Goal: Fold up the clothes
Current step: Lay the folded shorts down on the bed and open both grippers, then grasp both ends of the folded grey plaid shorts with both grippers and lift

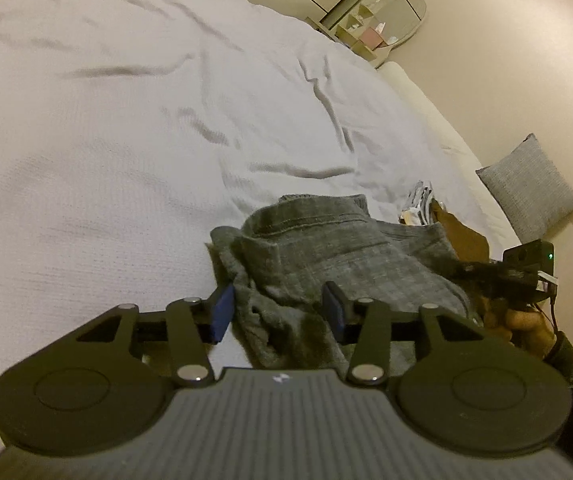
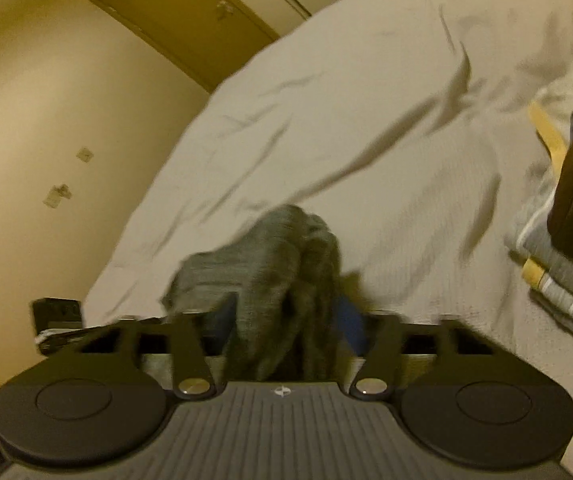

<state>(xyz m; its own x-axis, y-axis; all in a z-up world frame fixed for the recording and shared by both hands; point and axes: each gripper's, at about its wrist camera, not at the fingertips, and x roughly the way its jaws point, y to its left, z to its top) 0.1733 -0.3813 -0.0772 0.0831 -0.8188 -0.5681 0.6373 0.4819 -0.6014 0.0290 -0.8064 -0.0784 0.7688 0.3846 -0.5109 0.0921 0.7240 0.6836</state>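
A crumpled grey garment [image 1: 326, 252] lies on the white bedspread [image 1: 126, 140] near its front right. My left gripper [image 1: 278, 312] has its blue pads [image 1: 222, 312] half closed around a thick bunch of this cloth. In the right wrist view, which is motion-blurred, the same grey garment [image 2: 270, 264] rises in a hump between the pads of my right gripper [image 2: 286, 320], which pinches a fold. A hand [image 1: 526, 320] holds the right tool at the garment's right edge.
A brown garment [image 1: 462, 236] and a striped piece [image 1: 418, 200] lie beyond the grey one. A stack of folded clothes [image 2: 566, 280] and a wooden hanger [image 2: 546, 132] sit at the bed's right. A grey pillow [image 1: 530, 184], a mirror [image 1: 402, 20] and a door [image 2: 182, 12] border the bed.
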